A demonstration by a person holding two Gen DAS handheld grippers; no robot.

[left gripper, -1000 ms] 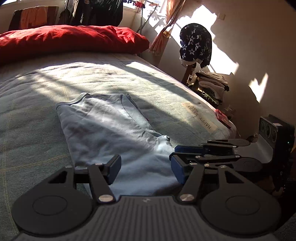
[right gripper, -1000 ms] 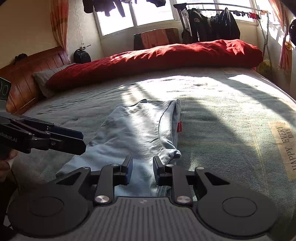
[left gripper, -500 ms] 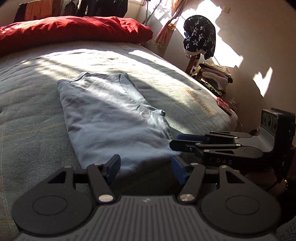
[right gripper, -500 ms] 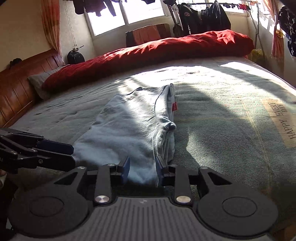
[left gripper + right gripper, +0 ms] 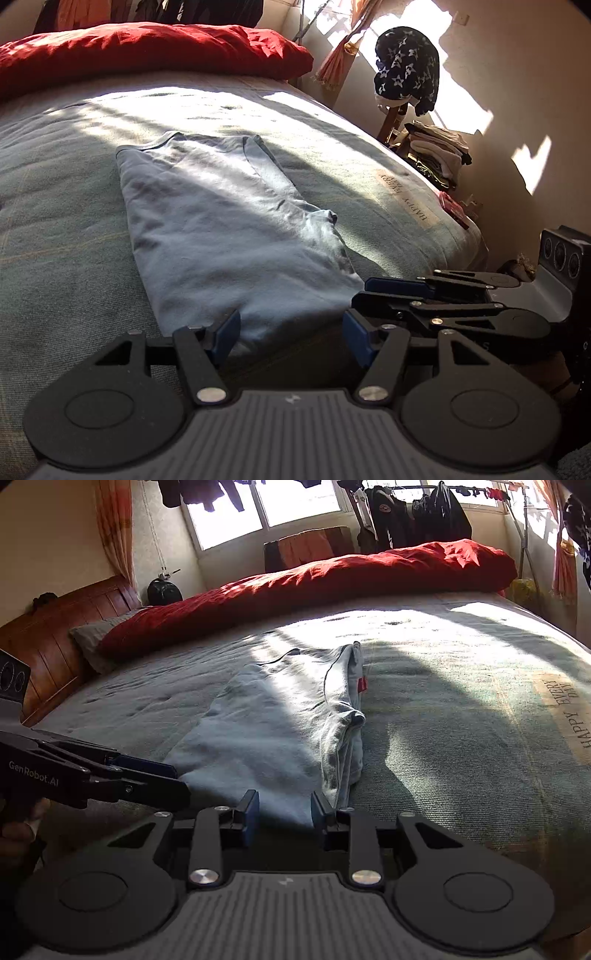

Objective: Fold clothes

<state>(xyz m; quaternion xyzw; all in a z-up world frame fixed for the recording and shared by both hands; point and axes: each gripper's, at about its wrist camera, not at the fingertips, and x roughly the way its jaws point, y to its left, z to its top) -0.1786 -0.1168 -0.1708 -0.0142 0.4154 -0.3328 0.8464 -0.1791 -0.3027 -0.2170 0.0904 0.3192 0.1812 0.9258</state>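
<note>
A: Lying lengthwise-folded near the bed's (image 5: 55, 258) front edge, shirt (image 5: 221, 229). Left gripper (image 5: 291, 332), right gripper (image 5: 284, 810): jaws apart, empty.

B: Risk: uneven pinching at the hem could skew layers.

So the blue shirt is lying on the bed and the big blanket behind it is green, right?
Not quite. The blue shirt does lie on the bed, but the big blanket behind it is red, not green. The right wrist view shows it bunched along the far side of the bed.
</note>
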